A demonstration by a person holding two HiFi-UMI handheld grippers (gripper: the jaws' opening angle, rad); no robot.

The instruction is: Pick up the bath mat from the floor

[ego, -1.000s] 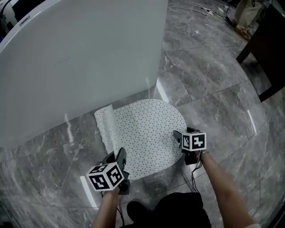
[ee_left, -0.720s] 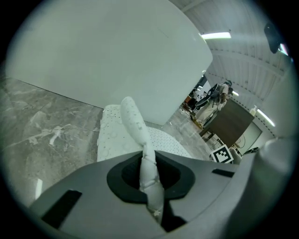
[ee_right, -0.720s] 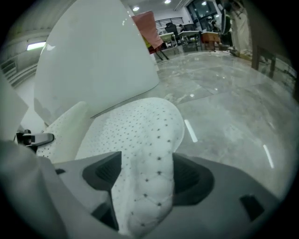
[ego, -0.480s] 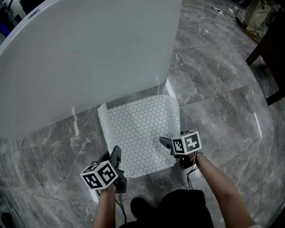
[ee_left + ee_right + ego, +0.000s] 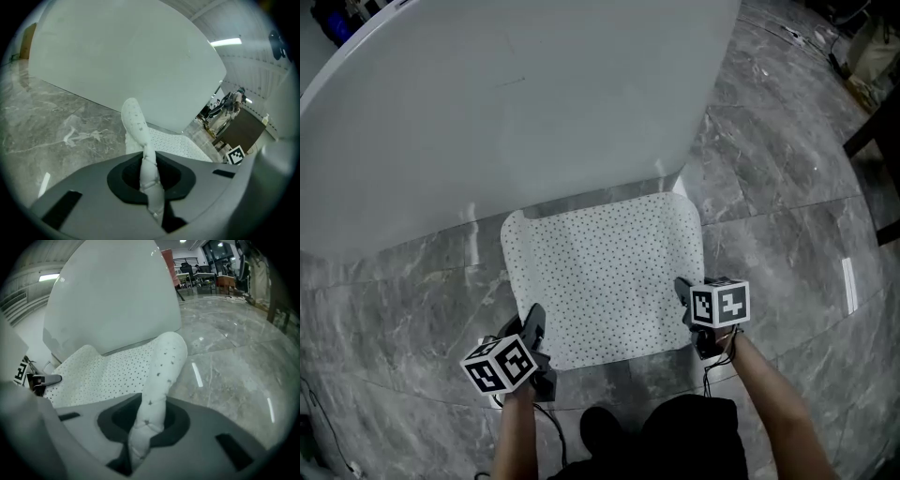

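Note:
The white dotted bath mat (image 5: pixel 600 272) lies on the grey marble floor against the tub, with its near corners lifted. My left gripper (image 5: pixel 534 326) is shut on the mat's near left corner. In the left gripper view the mat (image 5: pixel 135 121) rises as a pinched fold from between the jaws of the left gripper (image 5: pixel 151 187). My right gripper (image 5: pixel 684 292) is at the near right corner, and its jaws are closing. In the right gripper view a rolled edge of the mat (image 5: pixel 165 363) is squeezed between the jaws of the right gripper (image 5: pixel 140 430).
A large white bathtub (image 5: pixel 516 103) stands directly behind the mat. Dark furniture legs (image 5: pixel 874 131) are at the far right. The person's dark trousers and shoe (image 5: pixel 602 429) are at the bottom edge. Marble floor (image 5: pixel 787 244) surrounds the mat.
The right gripper moved onto the mat's right edge and closed on it. The mat's outline went from rounded to squared as both sides were drawn up. The left gripper kept its hold.

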